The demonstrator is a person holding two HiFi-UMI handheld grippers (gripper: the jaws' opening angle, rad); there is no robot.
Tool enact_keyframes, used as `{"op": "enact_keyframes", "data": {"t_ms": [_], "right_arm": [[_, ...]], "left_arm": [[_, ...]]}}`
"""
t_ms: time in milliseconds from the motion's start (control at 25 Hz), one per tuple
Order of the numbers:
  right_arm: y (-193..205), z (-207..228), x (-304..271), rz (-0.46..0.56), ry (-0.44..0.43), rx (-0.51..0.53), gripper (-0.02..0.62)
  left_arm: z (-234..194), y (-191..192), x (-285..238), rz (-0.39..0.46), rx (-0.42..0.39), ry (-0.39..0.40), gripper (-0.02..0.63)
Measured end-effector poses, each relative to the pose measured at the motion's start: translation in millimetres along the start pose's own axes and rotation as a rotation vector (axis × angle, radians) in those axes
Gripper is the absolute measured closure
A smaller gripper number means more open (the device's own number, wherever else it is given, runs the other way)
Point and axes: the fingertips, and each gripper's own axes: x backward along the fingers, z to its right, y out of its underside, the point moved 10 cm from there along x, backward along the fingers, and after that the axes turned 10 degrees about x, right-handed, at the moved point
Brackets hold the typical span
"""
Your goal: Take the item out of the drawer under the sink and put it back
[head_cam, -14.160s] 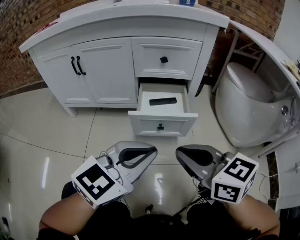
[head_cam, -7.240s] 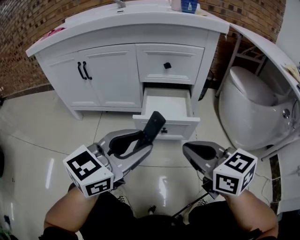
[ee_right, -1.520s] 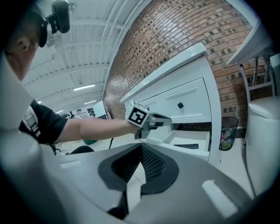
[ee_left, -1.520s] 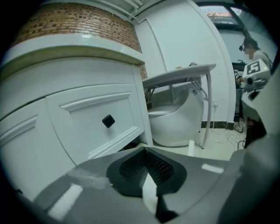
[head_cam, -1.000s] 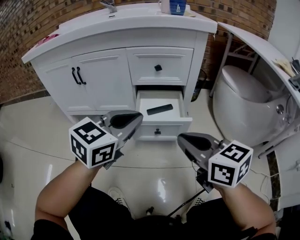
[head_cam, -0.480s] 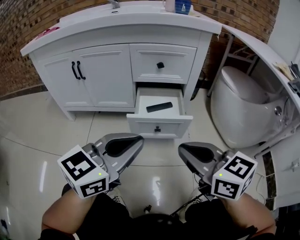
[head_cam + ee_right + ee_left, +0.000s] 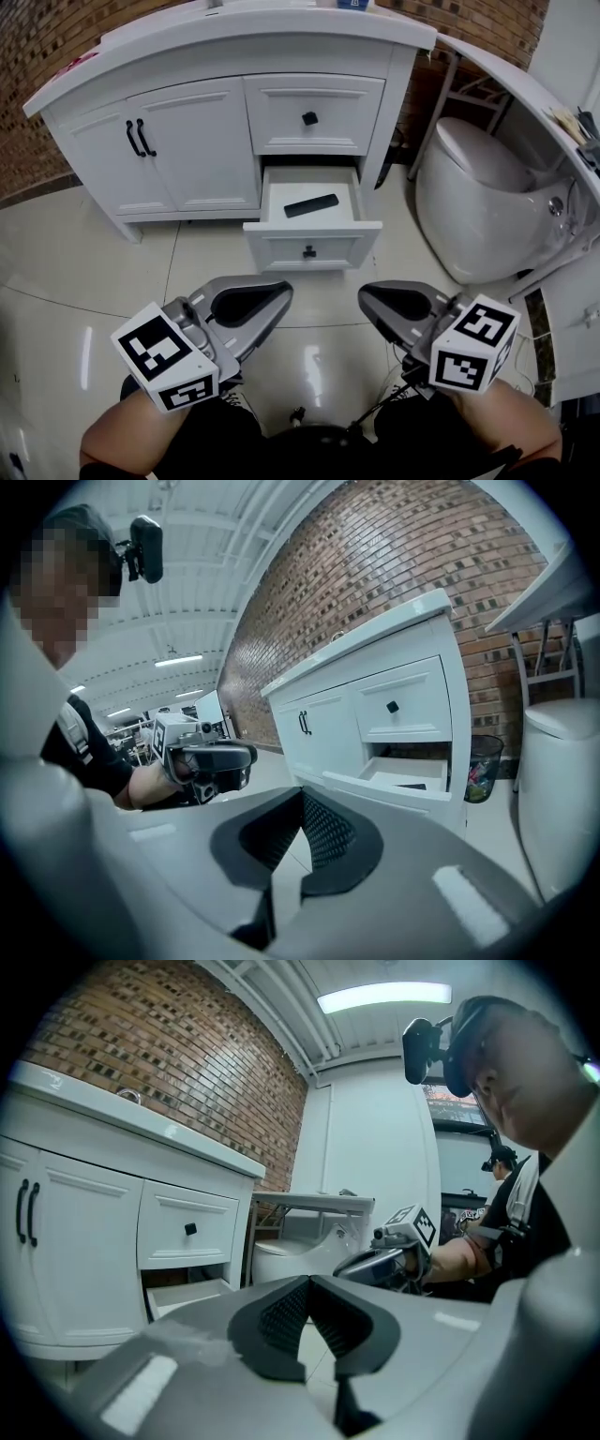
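A black remote lies inside the open lower drawer of the white sink cabinet. Both grippers hang low over the floor, well short of the drawer. My left gripper is shut with nothing between its jaws, its tip seen also in the left gripper view. My right gripper is shut and empty too, its jaws meeting in the right gripper view. The open drawer shows in the right gripper view with the remote as a dark sliver.
A white toilet stands right of the cabinet, under a white counter. A closed upper drawer sits above the open one, and double doors are at the left. Glossy tiled floor spreads in front.
My left gripper has drawn back from the drawer front and dropped low beside the right one. The remote stays in the drawer.
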Motion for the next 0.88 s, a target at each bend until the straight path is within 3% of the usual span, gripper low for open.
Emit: {"op": "enact_keyframes", "data": {"t_ms": [880], "right_arm": [[1.2, -3.7, -5.6, -0.033, -0.005, 0.014, 0.594]], "left_arm": [[-6.2, 2.7, -1.3, -0.013, -0.017, -0.024, 0.600]]}}
